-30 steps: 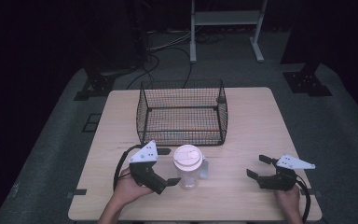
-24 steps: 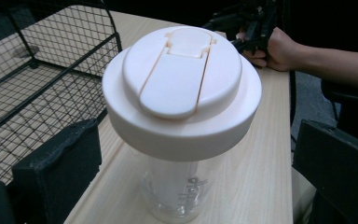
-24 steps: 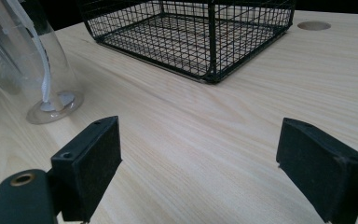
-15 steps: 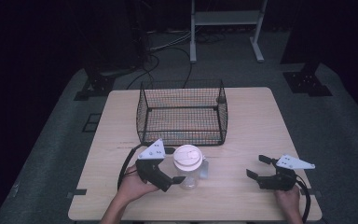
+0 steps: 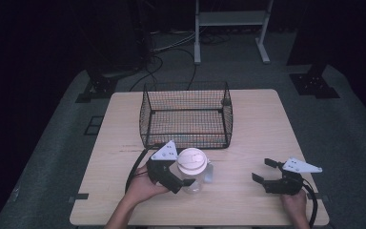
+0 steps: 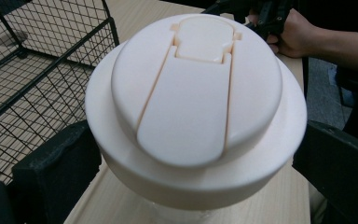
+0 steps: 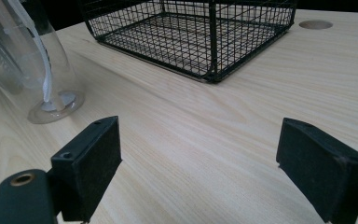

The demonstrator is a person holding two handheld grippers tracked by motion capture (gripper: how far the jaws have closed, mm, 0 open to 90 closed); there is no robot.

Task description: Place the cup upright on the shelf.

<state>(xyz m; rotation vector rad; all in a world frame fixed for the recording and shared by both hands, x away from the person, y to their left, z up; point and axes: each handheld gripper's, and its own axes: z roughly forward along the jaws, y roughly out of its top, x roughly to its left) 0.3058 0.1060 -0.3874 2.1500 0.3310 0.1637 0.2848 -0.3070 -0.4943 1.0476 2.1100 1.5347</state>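
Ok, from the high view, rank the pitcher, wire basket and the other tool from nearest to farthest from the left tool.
1. Pitcher: between the jaws of the left tool.
2. Wire basket: just beyond, toward the table's far side.
3. Right tool: across the near edge, to the right.

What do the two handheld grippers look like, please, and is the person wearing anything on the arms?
Both the left gripper and the right gripper are black, with two blocky, flat-faced jaws. Each carries a pale grey three-cornered plate on top and trails a black cable. The forearms in the high view are bare, with no sleeve or glove.
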